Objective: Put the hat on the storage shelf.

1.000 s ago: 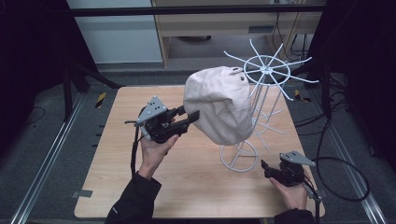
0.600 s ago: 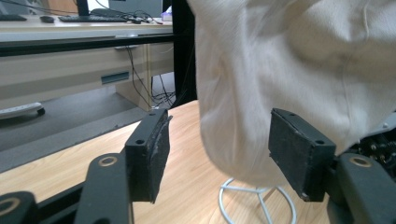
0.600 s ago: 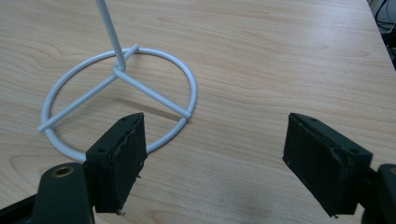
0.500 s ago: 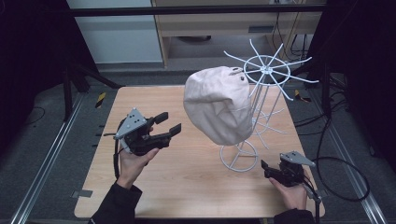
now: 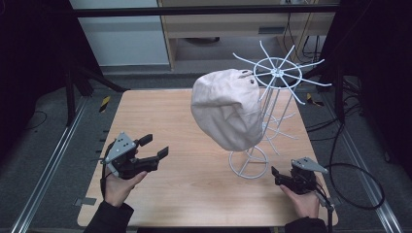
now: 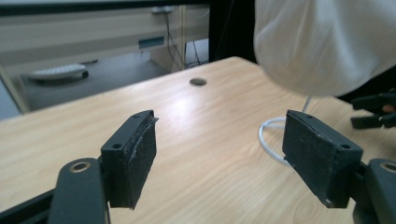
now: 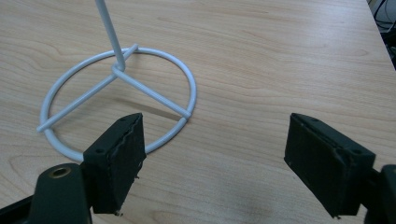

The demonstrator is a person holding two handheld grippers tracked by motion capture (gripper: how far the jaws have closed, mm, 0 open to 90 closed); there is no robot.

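A beige cap [image 5: 227, 112] hangs on a white wire rack [image 5: 278, 77] whose ring base [image 5: 248, 164] stands on the wooden table [image 5: 194, 194]. My left gripper [image 5: 155, 145] is held low over the table's front left, well apart from the cap, pointing toward it. Its jaws have just been opening and nothing is between them. In the left gripper view the left gripper [image 6: 219, 126] faces the cap [image 6: 327, 42] and the ring base [image 6: 268, 140]. My right gripper [image 5: 275, 177] rests open at the front right, just beside the base. In its own view the right gripper [image 7: 215, 126] is empty, with the ring base [image 7: 149, 91] ahead.
The rack's bare wire arms [image 5: 311, 80] spread out above the table's right half. A round hole [image 6: 198, 81] is set in the tabletop. Metal rails [image 5: 53, 160] run along the table's left and right sides, and a black cable [image 5: 359, 184] loops off the right edge.
My left gripper has drawn back from the cap's edge, leftward and down toward the table's front left, and its jaws have spread wider. The cap, the rack and the right gripper have not moved.
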